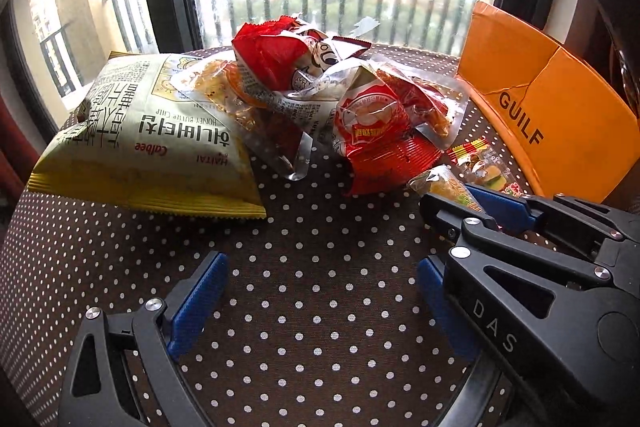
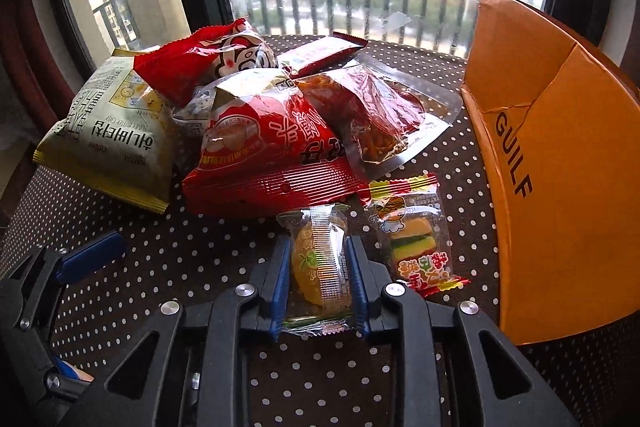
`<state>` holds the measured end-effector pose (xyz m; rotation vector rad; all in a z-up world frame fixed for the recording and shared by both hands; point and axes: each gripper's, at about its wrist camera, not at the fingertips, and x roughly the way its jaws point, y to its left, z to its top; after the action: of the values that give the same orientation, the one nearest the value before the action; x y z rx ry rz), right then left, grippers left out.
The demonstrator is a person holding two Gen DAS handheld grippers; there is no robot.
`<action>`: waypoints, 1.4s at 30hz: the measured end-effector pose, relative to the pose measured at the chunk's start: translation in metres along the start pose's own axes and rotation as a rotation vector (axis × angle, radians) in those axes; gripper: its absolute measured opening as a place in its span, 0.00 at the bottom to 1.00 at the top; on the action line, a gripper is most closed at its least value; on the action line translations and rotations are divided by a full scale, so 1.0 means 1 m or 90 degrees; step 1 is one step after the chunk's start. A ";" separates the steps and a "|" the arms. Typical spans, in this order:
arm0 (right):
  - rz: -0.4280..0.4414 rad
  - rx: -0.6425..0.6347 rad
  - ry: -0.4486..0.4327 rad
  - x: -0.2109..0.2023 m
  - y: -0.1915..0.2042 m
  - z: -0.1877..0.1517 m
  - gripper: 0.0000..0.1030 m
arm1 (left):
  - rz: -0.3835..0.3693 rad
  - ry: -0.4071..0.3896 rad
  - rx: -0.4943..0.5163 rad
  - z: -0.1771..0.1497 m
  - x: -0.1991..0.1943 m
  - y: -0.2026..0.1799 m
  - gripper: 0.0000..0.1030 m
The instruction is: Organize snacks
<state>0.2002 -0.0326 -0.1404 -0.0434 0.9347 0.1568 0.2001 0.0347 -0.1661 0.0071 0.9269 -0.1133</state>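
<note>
So my right gripper (image 2: pixel 319 263) is clamped on the little clear-wrapped orange gummy packet (image 2: pixel 320 267), blue pads (image 2: pixel 280 283) pressing both long sides, packet down low on the polka-dot tablecloth (image 2: pixel 192 251) right in front of the big red chip bag (image 2: pixel 272 155). My left gripper (image 1: pixel 320 307) is spread wide with nothing between its fingers, just parked over bare cloth a bit off from the yellow honey butter chip bag (image 1: pixel 160 147). The way I'd play it from here: lift the gummy straight up first so the crinkly wrapper tail doesn't drag on the red bag's sealed edge, then swing it over to the orange GUILF box (image 2: pixel 560 167) standing open on the right. The burger gummy packet (image 2: pixel 416 243) sits just beside my right finger, so I'd keep the lift vertical to avoid nudging it. Grip looks centred, but slick film can slide, so no jerky moves. Probably grab the burger one next since it's closest.
</note>
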 end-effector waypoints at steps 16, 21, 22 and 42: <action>0.022 0.022 -0.066 -0.048 -0.008 0.021 0.29 | 0.011 -0.051 0.011 0.036 -0.042 -0.017 0.94; 0.030 0.032 -0.088 -0.059 -0.013 0.042 0.29 | 0.031 -0.076 0.010 0.059 -0.052 -0.023 0.94; 0.030 0.033 -0.092 -0.061 -0.014 0.047 0.29 | 0.034 -0.080 0.009 0.066 -0.055 -0.024 0.94; 0.002 0.077 -0.122 -0.026 -0.026 0.119 0.29 | 0.018 -0.095 -0.002 0.131 -0.013 -0.008 0.94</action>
<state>0.2833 -0.0487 -0.0496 0.0836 0.7506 0.1059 0.2960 0.0209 -0.0765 0.0090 0.7778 -0.0855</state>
